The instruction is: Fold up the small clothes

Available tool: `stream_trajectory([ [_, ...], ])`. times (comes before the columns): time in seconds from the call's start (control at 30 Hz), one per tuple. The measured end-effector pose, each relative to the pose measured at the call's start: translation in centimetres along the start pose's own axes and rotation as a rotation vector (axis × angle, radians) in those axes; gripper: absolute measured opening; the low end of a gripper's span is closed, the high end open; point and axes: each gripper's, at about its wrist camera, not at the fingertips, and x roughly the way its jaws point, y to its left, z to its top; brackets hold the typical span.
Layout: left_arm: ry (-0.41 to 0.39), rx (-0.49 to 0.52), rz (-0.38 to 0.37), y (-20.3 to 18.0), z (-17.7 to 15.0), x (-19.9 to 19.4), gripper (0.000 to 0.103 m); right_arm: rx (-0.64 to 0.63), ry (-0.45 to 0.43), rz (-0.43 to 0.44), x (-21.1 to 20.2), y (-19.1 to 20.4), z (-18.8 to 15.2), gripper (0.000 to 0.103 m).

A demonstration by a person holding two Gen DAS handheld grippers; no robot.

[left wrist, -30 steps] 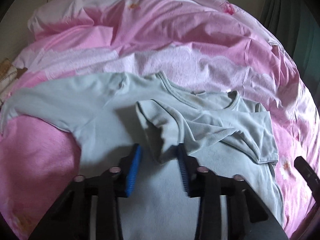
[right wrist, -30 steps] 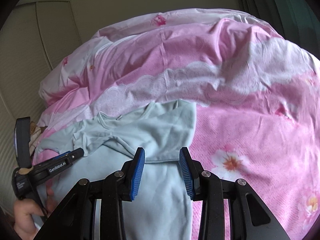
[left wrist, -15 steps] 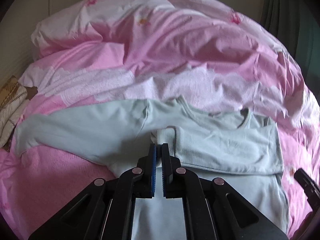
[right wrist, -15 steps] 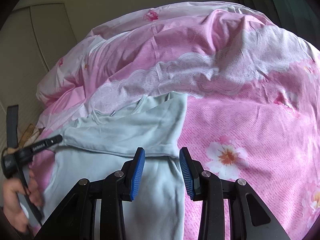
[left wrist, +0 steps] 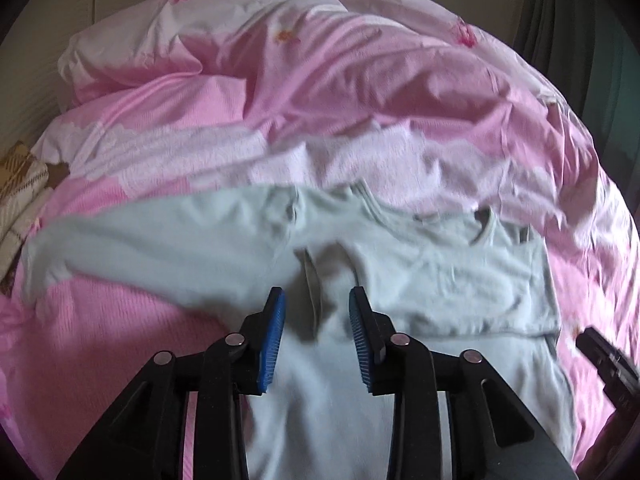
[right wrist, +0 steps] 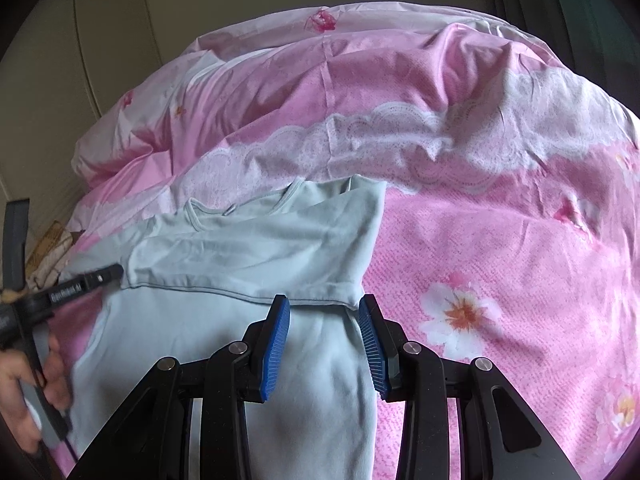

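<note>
1. On the pink floral bed (left wrist: 120,340), a pale green long-sleeved shirt (left wrist: 440,280) is laid flat, one sleeve stretched far left, the other folded across the chest.
2. Just above the shirt's middle, the left hand-held gripper (left wrist: 316,336) is seen released, nothing between its blue pads.
3. At the folded sleeve's right edge, the right hand-held gripper (right wrist: 324,344) is likewise spread and empty.
4. A plaid cloth (left wrist: 20,192) is noted far left; the lettering on the left tool is blurred.

Shirt (left wrist: 440,280) soft matt knit; bedcover (right wrist: 500,240) printed cotton; tongs' pads (right wrist: 276,344) ribbed rubber.
</note>
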Motion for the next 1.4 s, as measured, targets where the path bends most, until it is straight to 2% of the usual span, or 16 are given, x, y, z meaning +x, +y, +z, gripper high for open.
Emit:
stream_trajectory([
  [0.13, 0.055, -0.007, -0.024, 0.4, 1.8, 2.5, 0.036, 0.005, -0.001, 0.005, 0.2, 0.2, 0.1, 0.037],
  [0.27, 0.097, -0.017, -0.060, 0.4, 2.0, 4.5, 0.036, -0.001, -0.003, 0.008, 0.3, 0.5, 0.1, 0.037],
  [0.33, 0.106, -0.015, -0.065, 0.3, 1.9, 5.2, 0.031, -0.005, -0.002, 0.008, 0.4, 0.6, 0.1, 0.037],
  [0.4, 0.102, -0.011, -0.054, 0.3, 1.8, 5.4, 0.027, -0.004, -0.001, 0.007, 0.5, 0.6, 0.0, 0.037],
  [0.47, 0.081, -0.003, -0.023, 0.3, 1.8, 5.3, 0.011, 0.004, 0.001, 0.004, 0.7, 0.2, 0.1, 0.037],
  [0.53, 0.060, 0.013, 0.021, 0.5, 2.0, 5.1, 0.010, 0.014, 0.003, 0.003, 0.9, 0.0, 0.0, 0.037],
  [0.73, 0.059, 0.048, 0.061, 0.5, 2.1, 5.4, 0.010, 0.024, 0.006, -0.007, 1.3, -0.4, 0.0, 0.037],
  [0.8, 0.050, 0.043, 0.053, 0.4, 2.0, 5.0, 0.010, 0.023, 0.005, -0.009, 1.3, -0.4, 0.0, 0.037],
  [0.9, 0.027, 0.046, 0.037, 0.0, 1.6, 3.5, 0.017, 0.013, 0.002, -0.016, 1.2, -0.4, -0.1, 0.037],
  [0.97, -0.009, 0.074, 0.046, -0.8, 1.2, 2.2, 0.033, 0.006, -0.004, -0.022, 0.9, -0.4, -0.1, 0.037],
  [1.07, -0.048, 0.102, 0.025, -1.9, 0.4, 0.4, 0.042, 0.010, -0.008, -0.029, 0.6, -0.5, -0.1, 0.037],
  [1.17, -0.037, 0.133, -0.001, -2.9, -0.1, 0.6, 0.043, 0.017, -0.013, -0.031, 0.1, -0.7, -0.1, 0.037],
  [1.3, -0.036, 0.094, -0.073, -3.1, -0.7, 1.0, 0.042, 0.016, -0.018, -0.038, -0.2, -0.7, -0.2, 0.037],
  [1.4, 0.020, 0.109, -0.035, -3.1, -1.0, 2.4, 0.043, 0.014, -0.013, -0.043, -0.2, -0.8, -0.4, 0.037],
])
